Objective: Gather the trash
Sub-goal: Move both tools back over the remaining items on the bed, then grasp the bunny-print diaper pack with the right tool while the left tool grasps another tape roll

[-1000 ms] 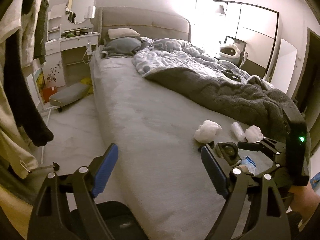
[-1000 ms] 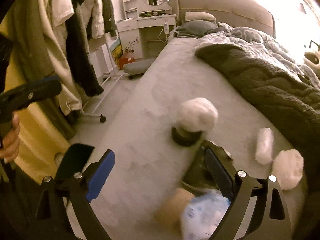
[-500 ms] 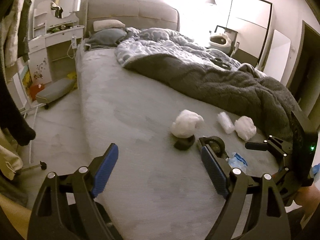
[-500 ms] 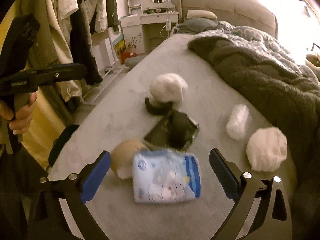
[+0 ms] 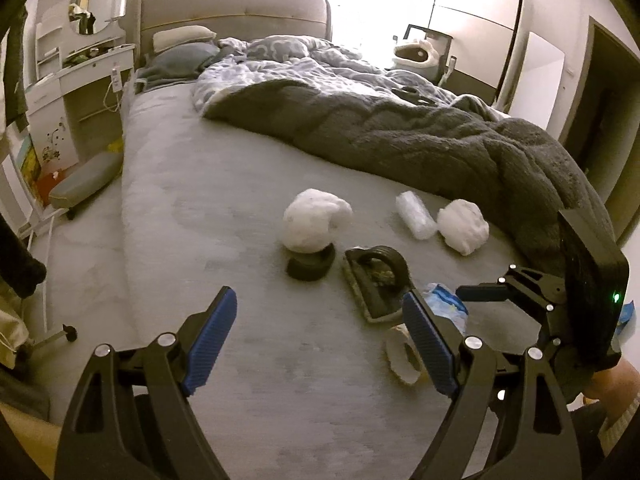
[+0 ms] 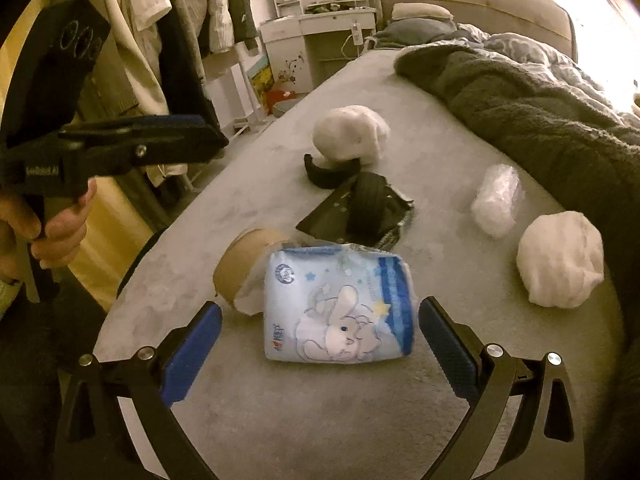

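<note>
Right wrist view: your right tongs (image 6: 320,344) stand wide and empty, straddling the blue tissue pack (image 6: 338,308) on the bed (image 6: 280,420); left tongs (image 5: 318,340) likewise. Lower, centre, then close.

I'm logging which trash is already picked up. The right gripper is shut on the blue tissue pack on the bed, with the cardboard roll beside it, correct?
Not quite. The right gripper is open; the blue tissue pack lies between its fingers, ungripped, as the right wrist view shows. The cardboard roll is beside it on the bed.
</note>
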Available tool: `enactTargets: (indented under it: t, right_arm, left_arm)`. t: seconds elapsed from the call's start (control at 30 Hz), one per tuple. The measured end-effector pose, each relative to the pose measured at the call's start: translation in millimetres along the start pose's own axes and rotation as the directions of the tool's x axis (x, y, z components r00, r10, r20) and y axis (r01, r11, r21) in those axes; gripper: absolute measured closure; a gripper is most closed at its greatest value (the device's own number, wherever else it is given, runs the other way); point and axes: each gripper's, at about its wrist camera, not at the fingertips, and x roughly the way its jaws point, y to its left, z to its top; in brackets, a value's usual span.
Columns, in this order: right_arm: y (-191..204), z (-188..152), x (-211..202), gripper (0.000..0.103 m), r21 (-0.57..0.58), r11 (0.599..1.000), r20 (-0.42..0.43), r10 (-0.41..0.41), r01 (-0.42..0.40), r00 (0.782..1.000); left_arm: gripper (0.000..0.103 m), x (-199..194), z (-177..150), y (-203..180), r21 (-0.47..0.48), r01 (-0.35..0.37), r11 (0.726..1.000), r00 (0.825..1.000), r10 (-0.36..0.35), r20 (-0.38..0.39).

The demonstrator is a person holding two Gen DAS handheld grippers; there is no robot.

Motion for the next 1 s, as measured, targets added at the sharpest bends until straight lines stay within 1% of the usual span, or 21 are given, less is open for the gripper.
enactTargets:
  t: [0.07, 0.13, 0.27, 0.3, 0.33, 0.37, 0.43, 0.47, 0.57, 0.73, 0.93, 0.97, 1.0]
  right_arm:
    - [-3, 0, -1, 0.004, 0.008, 1.0, -0.002, -0.015, 0.015, 1.0]
    - [-5, 0, 2, 0.004, 0.015, 1.0, -0.007, -0.013, 0.013, 1.0]
    - [-4, -3, 13, 0.004, 0.006, 1.0, -0.045, -0.022, 0.022, 0.999]
    - [-3, -4, 16, 0.005, 0.002, 1.0, -0.052, -0.031, 0.031, 0.998]
    - [-4, -4, 18, 0.013, 0.003, 0.999, -0.056, -0.037, 0.037, 0.998]
    - [-5, -4, 18, 0.024, 0.007, 0.999, -0.056, -0.042, 0.042, 0.998]
    - [-11, -4, 17, 0.029, 0.043, 0.998, -0.052, -0.039, 0.041, 0.998]
    - [-14, -3, 15, 0.03, 0.058, 0.998, -0.045, -0.029, 0.032, 0.999]
    - [-16, -3, 11, 0.031, 0.069, 0.997, -0.034, -0.022, 0.024, 0.999]
    - [-18, -4, -1, 0.031, 0.057, 0.997, -0.018, -0.045, 0.046, 0.999]
    - [-45, -11, -24, 0.031, 0.115, 0.987, 0.023, -0.115, 0.111, 0.993]
    - [-48, -12, -27, 0.031, 0.127, 0.985, 0.031, -0.125, 0.12, 0.992]
    - [-55, -13, -32, 0.031, 0.146, 0.98, 0.044, -0.143, 0.135, 0.989]
  left_arm:
    - [0.016, 1, 0, -2, 0.0, 0.008, 1.0, 1.0, -0.008, -0.005]
    - [0.016, 3, -1, -5, 0.001, 0.017, 1.0, 1.0, -0.017, -0.011]
    - [0.016, 7, -5, -12, 0.01, 0.037, 0.999, 0.999, -0.037, -0.027]
    - [0.016, 8, -6, -14, 0.011, 0.042, 0.999, 0.999, -0.042, -0.031]
    - [0.016, 10, -8, -17, 0.009, 0.054, 0.999, 0.998, -0.053, -0.04]
    - [0.016, 12, -9, -20, 0.006, 0.061, 0.998, 0.997, -0.061, -0.046]
    - [0.016, 16, -13, -27, 0.002, 0.083, 0.997, 0.995, -0.083, -0.062]
    - [0.016, 17, -15, -32, 0.012, 0.084, 0.996, 0.995, -0.083, -0.064]
    - [0.016, 19, -18, -44, 0.051, 0.075, 0.996, 0.996, -0.072, -0.059]
    - [0.016, 24, -20, -54, 0.057, 0.074, 0.996, 0.995, -0.071, -0.064]
    - [0.018, 34, -21, -59, 0.047, 0.044, 0.998, 0.997, -0.041, -0.071]
    - [0.019, 36, -21, -59, 0.04, 0.04, 0.998, 0.996, -0.037, -0.076]
    - [0.022, 40, -22, -60, 0.029, 0.033, 0.999, 0.996, -0.03, -0.086]
